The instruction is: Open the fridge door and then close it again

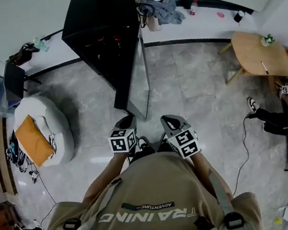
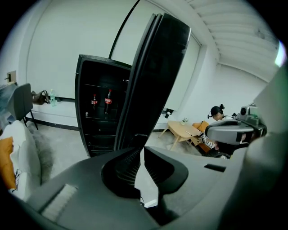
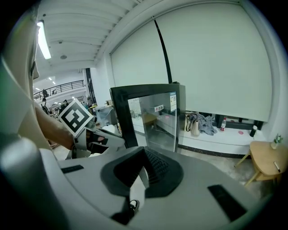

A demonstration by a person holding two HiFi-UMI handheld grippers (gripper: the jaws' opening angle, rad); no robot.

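The open fridge door [image 1: 140, 85] juts near, edge-on, splitting the floor [image 1: 194, 86]; bare tile lies free on its right; on the left a white beanbag [image 1: 57, 121] narrows the gap; far right, a round table [image 1: 258, 56] and a seated person [image 1: 277, 118] block.

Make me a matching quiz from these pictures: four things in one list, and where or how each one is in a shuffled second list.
1 fridge door
2 bottles
3 orange cushion
4 wooden table

A on the white beanbag
B inside the fridge
C swung open
D at the head view's right

Pairs: 1-C, 2-B, 3-A, 4-D
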